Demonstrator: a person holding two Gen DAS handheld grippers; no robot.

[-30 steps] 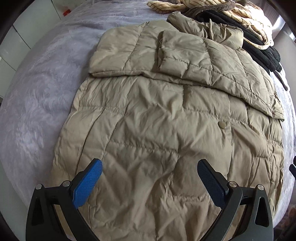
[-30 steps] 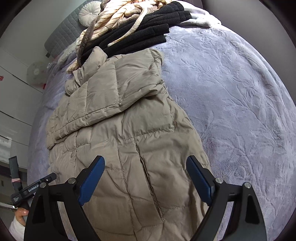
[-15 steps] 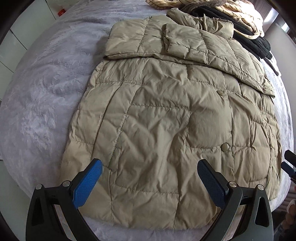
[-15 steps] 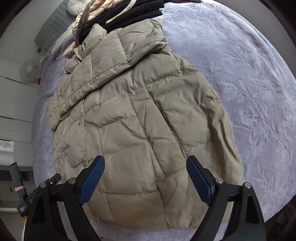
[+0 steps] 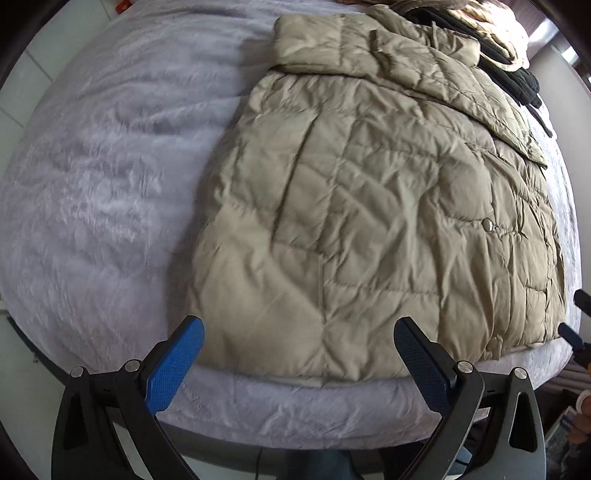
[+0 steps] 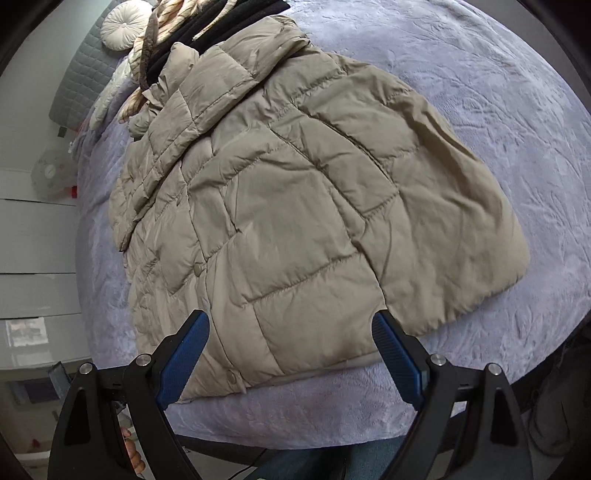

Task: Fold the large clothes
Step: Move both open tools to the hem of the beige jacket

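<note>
- Both wrist views have drawn back toward the foot of the bed since the earlier frames; the jacket's hem, cut off by the frame before, now shows whole with a strip of bedspread below it
- puffer jacket (image 5: 369, 206) lies flat on the lavender bedspread (image 5: 92, 184), sleeves already folded across the chest near the collar; hem close to the near bed edge
- long axis runs away from both tools, hem nearest, collar farthest; a pile of dark and striped clothes (image 6: 207, 26) lies beyond the collar, touching it
- left gripper (image 5: 299, 347): jaws wide, nothing between them; hangs over the hem's left part
- right gripper (image 6: 290, 341): jaws wide, empty; hangs over the hem toward the snap-button edge
- judgement: next move is likely a hem-to-collar fold; each tool sits near its own hem corner, neither clearly nearer; neither touches fabric
- risk: slick padded shell may slip from a shallow pinch
</note>
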